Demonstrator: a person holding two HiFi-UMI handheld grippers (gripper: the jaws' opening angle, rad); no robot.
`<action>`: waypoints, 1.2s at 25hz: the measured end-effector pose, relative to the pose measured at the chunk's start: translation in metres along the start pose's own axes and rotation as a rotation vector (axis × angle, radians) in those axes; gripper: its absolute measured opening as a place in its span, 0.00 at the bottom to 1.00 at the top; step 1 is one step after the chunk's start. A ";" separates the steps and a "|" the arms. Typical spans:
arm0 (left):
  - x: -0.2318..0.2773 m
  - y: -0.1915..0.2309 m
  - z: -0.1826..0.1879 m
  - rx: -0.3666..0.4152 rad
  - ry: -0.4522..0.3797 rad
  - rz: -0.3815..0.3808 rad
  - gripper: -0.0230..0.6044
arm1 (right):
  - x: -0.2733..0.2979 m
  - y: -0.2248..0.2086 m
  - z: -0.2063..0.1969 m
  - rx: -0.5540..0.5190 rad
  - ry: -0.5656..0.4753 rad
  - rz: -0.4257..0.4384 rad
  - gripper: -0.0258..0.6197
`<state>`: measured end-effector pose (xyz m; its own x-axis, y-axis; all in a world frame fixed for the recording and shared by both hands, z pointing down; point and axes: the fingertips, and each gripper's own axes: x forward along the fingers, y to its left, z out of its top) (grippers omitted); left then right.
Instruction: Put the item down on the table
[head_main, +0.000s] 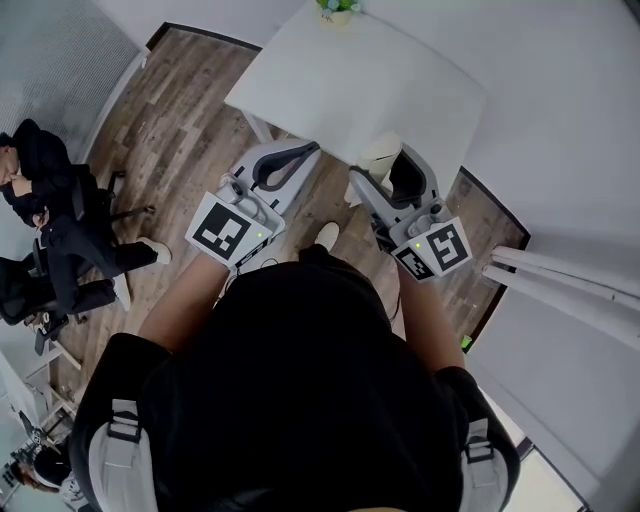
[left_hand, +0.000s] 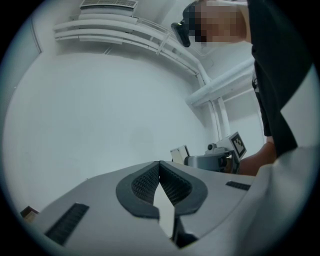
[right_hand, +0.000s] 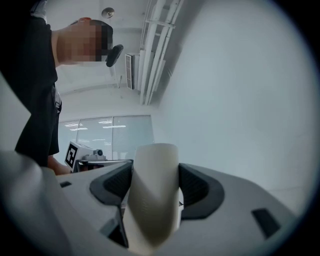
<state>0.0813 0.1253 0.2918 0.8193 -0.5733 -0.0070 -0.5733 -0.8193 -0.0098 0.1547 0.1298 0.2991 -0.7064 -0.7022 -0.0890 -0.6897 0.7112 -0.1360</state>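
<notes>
Right now your right gripper (right_hand: 154, 172) is clamped on the item (right_hand: 151, 200), a smooth cream-white piece with a rounded top. Its two dark ribbed pads (right_hand: 197, 187) press against the item's sides and are held apart by it. The item stands up past the jaw tips. What kind of object it is I cannot tell from these views.

From the head view, you hold the right gripper (head_main: 398, 165) out in front of your body, with the item (head_main: 377, 155) at its far end, just at the near edge of the white table (head_main: 330, 75). It looks to be off the tabletop, though that angle does not settle whether it touches.

Your left gripper (left_hand: 159, 165) has its jaws closed on each other, tips meeting, with nothing between them. In the head view it (head_main: 296, 160) sits beside the right one, over the wooden floor (head_main: 180, 130) near the table's corner.

Both gripper views look up at a pale wall and white pipes (left_hand: 150, 40).

A small potted plant (head_main: 338, 9) stands on the table's far edge. A person in dark clothes (head_main: 45, 225) sits on a chair well off to your left.
</notes>
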 end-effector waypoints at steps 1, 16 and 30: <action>0.008 0.003 0.000 0.002 0.005 0.004 0.03 | 0.001 -0.009 0.001 0.004 -0.002 0.001 0.50; 0.077 0.036 0.002 0.022 0.020 0.070 0.03 | 0.024 -0.088 0.002 0.025 0.013 0.060 0.50; 0.105 0.116 -0.013 -0.013 0.023 0.075 0.03 | 0.097 -0.131 -0.011 0.041 0.048 0.059 0.50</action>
<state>0.1004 -0.0301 0.3027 0.7738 -0.6332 0.0160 -0.6334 -0.7739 0.0032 0.1748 -0.0314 0.3191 -0.7532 -0.6559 -0.0504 -0.6403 0.7485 -0.1722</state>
